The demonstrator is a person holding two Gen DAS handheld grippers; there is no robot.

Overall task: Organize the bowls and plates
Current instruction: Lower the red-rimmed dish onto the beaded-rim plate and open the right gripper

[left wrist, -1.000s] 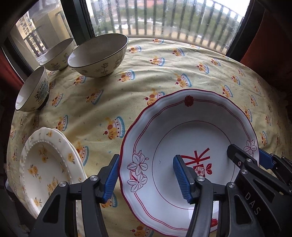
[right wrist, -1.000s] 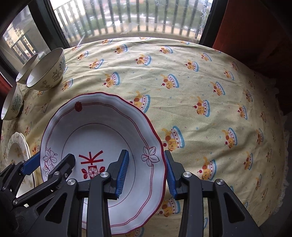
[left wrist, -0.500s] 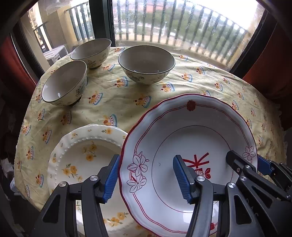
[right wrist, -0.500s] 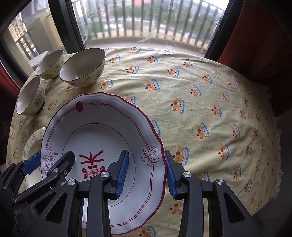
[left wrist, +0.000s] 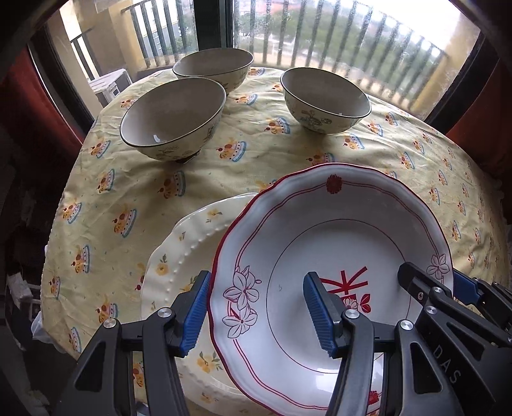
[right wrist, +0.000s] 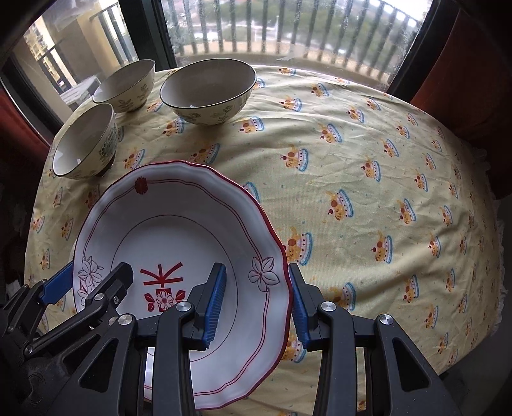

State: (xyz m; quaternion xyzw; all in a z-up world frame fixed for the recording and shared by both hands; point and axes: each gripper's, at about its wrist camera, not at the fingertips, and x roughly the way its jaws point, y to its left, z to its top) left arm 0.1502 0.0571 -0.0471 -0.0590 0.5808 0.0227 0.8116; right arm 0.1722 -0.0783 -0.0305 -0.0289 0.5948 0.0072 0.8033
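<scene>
A white plate with a red scalloped rim [left wrist: 336, 243] hangs tilted above the table, held by both grippers. My left gripper [left wrist: 256, 304] is shut on its left rim, one blue pad outside the edge and one inside the well. My right gripper [right wrist: 257, 294] is shut on the plate's [right wrist: 179, 224] right rim in the same way. Under its left half lies a cream plate with yellow flowers [left wrist: 185, 252], partly hidden. Three cream bowls [left wrist: 172, 112] [left wrist: 212, 64] [left wrist: 326, 99] stand upright at the far left of the table.
The round table wears a yellow cloth with a cake pattern [right wrist: 384, 192]. A window with a railing [right wrist: 288, 28] runs behind it, with red curtains [right wrist: 473, 64] at the sides. The cloth's right half carries no dishes.
Both grippers have carried the red-rimmed plate leftward across the table. It now overlaps the cream floral plate, and the three bowls have come nearer to the middle of both views.
</scene>
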